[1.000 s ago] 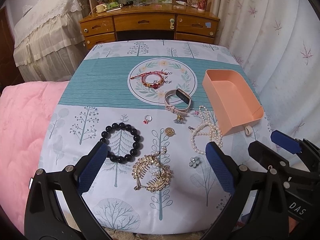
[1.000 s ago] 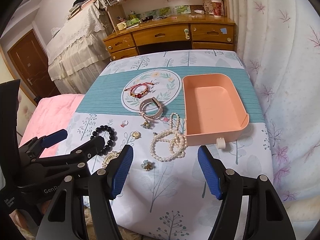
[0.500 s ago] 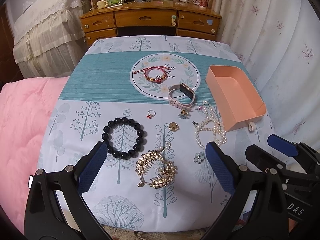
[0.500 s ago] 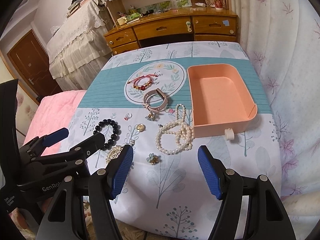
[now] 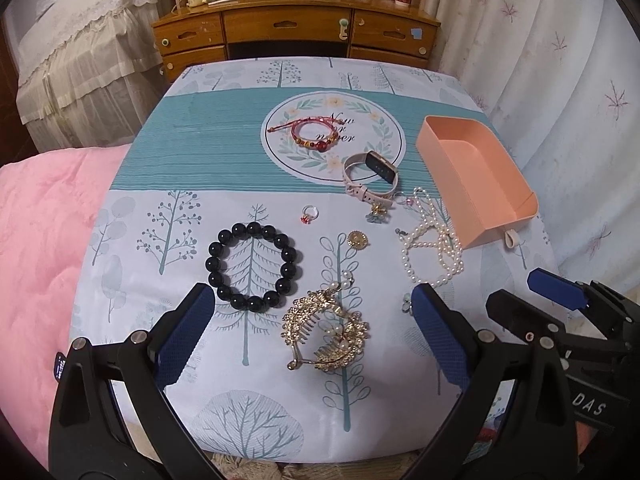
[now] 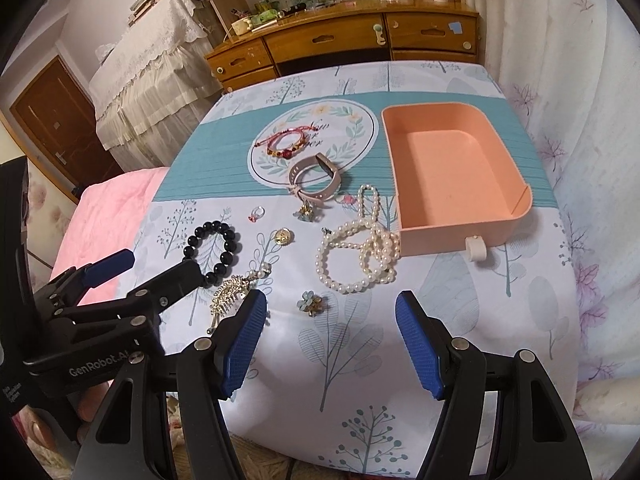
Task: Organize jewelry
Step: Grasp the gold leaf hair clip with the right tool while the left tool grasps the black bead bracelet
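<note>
We've got both tongs hanging over the near edge of the counter [image 5: 132,216], and nothing is picked up yet. The left tongs [image 5: 312,332] gape wide and empty, and the gold comb [image 5: 326,330] lies right between the pads, just ahead of them. Its long axis runs roughly fore-and-aft, tilted a little, so the pads would close across its width. We judge that's the likely first grab, and the left side is clearly the nearer one. The black bracelet [image 5: 253,266] sits just ahead and to the left of that comb.

Over to the right tongs [image 6: 330,336]: wide open too, holding nothing, touching nothing. The small flower clip [image 6: 310,304] lies just ahead, left of centre between the pads. The pearls [image 6: 360,248] are farther ahead, looped in a heap, touching or nearly touching the tray's [image 6: 460,236] near wall. The tray itself lies ahead and to the right, empty, so whatever we lift travels forward and right.
</note>
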{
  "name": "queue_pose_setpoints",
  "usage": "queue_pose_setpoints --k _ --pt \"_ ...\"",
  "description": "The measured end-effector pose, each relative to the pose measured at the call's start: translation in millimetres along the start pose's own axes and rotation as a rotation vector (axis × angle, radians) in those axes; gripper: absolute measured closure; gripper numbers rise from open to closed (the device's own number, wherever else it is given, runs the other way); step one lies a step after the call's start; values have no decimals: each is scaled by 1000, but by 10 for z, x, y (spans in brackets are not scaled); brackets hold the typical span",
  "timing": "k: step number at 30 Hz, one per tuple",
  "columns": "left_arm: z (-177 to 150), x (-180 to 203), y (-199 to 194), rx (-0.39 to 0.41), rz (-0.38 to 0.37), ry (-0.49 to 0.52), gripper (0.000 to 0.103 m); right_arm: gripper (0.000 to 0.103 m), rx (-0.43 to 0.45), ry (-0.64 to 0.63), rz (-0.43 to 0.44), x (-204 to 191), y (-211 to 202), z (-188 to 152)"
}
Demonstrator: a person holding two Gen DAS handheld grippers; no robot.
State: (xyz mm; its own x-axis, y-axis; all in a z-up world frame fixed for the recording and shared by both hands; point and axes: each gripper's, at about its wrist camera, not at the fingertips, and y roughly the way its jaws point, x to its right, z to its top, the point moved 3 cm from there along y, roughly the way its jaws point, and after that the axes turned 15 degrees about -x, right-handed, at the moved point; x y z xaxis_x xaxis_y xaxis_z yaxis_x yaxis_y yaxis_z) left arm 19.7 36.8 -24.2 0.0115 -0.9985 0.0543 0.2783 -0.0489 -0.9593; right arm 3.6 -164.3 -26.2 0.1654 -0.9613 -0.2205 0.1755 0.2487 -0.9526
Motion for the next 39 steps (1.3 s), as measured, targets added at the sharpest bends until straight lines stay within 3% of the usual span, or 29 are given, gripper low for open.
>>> queue_pose_setpoints --k 6,10,20,30,39 --pt "14 -313 197 -24 9 -23 6 35 -55 -4 9 15 235 28" --pt "0 -610 396 -77 1 -75 18 35 -109 -26 23 -30 445 42" --pt "-177 -1105 744 -172 -14 -163 26 36 -175 -178 34 -411 807 42" --pt "-151 -1174 762 -179 -24 -158 28 70 -186 -409 -13 -1014 1165 164" --pt "102 -1167 910 -218 -61 -173 46 86 -192 -473 -38 -1100 1389 327"
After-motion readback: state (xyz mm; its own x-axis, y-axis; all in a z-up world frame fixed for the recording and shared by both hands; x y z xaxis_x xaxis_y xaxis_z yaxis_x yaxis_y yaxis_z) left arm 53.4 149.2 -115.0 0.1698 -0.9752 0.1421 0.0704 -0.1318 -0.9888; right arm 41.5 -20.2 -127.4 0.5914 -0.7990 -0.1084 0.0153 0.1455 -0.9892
